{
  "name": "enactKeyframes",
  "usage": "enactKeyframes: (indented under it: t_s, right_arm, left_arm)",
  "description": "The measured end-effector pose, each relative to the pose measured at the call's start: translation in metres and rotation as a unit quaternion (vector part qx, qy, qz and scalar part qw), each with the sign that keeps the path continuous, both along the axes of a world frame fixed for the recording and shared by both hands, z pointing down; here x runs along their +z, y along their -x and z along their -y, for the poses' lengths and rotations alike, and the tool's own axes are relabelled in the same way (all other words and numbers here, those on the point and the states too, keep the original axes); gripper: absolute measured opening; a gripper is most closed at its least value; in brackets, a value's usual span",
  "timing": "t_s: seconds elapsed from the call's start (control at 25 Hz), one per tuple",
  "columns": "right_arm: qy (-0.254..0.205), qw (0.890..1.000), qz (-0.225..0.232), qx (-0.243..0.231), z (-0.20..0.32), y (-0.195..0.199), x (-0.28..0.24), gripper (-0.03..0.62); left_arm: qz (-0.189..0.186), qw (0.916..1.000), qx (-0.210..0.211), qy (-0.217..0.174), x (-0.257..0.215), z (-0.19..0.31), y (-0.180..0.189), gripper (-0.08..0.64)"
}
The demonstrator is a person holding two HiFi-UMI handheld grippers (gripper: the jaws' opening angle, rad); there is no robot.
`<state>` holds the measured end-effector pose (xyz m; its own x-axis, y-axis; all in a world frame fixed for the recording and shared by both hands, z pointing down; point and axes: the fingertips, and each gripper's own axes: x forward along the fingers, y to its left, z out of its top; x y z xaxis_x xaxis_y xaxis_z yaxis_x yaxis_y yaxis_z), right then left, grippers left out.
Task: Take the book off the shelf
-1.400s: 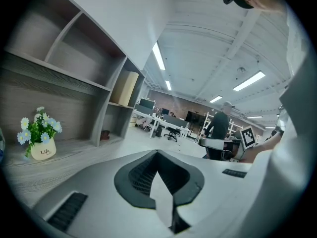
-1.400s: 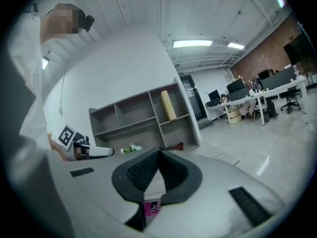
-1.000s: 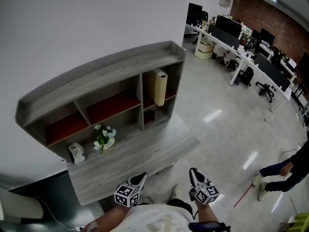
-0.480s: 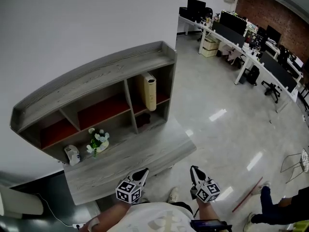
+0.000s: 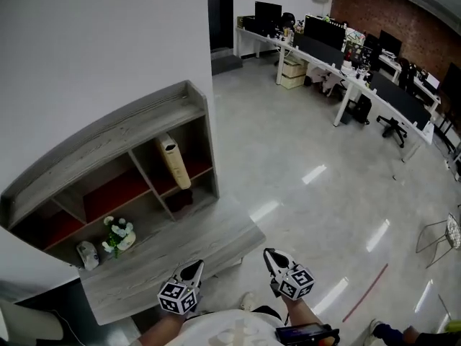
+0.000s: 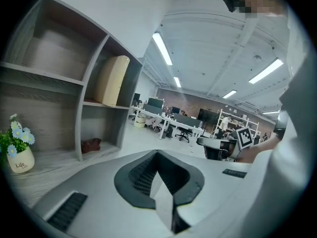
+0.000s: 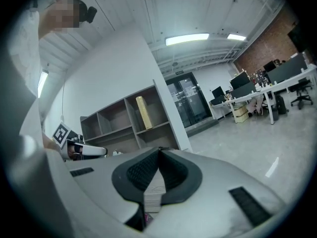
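A cream book [image 5: 175,162] leans upright in the top right compartment of the grey wooden shelf [image 5: 108,139]. It also shows in the left gripper view as the book [image 6: 111,81], and in the right gripper view as the book [image 7: 144,112]. My left gripper [image 5: 195,267] is held low in front of the desk, far from the book, jaws shut and empty. My right gripper [image 5: 269,254] hovers beside it over the floor, also shut on nothing. The left gripper [image 6: 158,155] and the right gripper [image 7: 159,150] both point toward the shelf.
A small pot of flowers [image 5: 117,236], a white object [image 5: 88,253] and a dark brown thing [image 5: 180,197] stand in the shelf's lower row. The grey desk top [image 5: 173,254] juts out below. Office desks with monitors [image 5: 338,56] line the far right across shiny floor.
The head view has swung right, so the shelf and book now sit further left. Both grippers have drifted slightly left and down. The person at the right edge has nearly left the view.
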<state>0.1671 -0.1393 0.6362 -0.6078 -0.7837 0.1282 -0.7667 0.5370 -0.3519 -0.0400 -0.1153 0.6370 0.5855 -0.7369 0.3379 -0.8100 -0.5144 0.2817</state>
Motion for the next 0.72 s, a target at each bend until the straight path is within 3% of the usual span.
enactKeyframes:
  t_s: [0.44,0.72]
  right_arm:
    - [-0.007,0.997,0.0,-0.074,0.032,-0.024,-0.002,0.005]
    - [-0.003,0.996,0.009,-0.084,0.049,-0.024,-0.001,0.005]
  left_arm:
    - [0.005,0.9974,-0.07,-0.019,-0.016,0.016,-0.033,0.0]
    - [0.013,0.9964,-0.082,-0.019,-0.022,0.02,-0.037,0.001]
